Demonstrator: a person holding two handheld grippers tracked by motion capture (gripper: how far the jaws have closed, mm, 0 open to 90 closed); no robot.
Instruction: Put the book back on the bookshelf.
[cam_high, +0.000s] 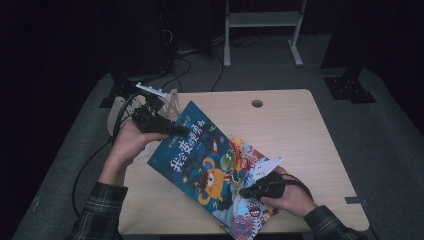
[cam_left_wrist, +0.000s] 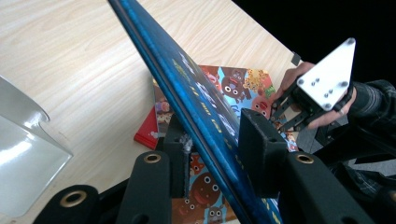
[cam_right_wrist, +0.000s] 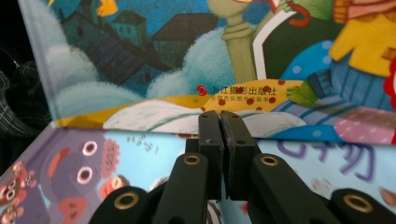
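Observation:
A blue picture book (cam_high: 200, 160) with an orange monster on its cover lies slanted, its far edge raised off the table (cam_high: 300, 130). My left gripper (cam_high: 177, 129) grips that raised edge; in the left gripper view the thin book (cam_left_wrist: 205, 116) runs between the two pads, and the gripper (cam_left_wrist: 212, 140) is shut on it. Under it lies a second colourful monster book (cam_high: 250, 215) (cam_left_wrist: 233, 79) (cam_right_wrist: 93, 154). My right gripper (cam_high: 245, 191) (cam_right_wrist: 220, 116) is shut with nothing between its jaws, its tips at the blue book's (cam_right_wrist: 140, 56) near edge where it meets the lower book.
A white slatted rack (cam_high: 157, 95) stands at the table's far left corner, and a clear plastic piece (cam_left_wrist: 23, 154) shows beside my left gripper. A cable hole (cam_high: 257, 103) is at the back. A white paper slip (cam_high: 267, 165) sticks out near the right hand.

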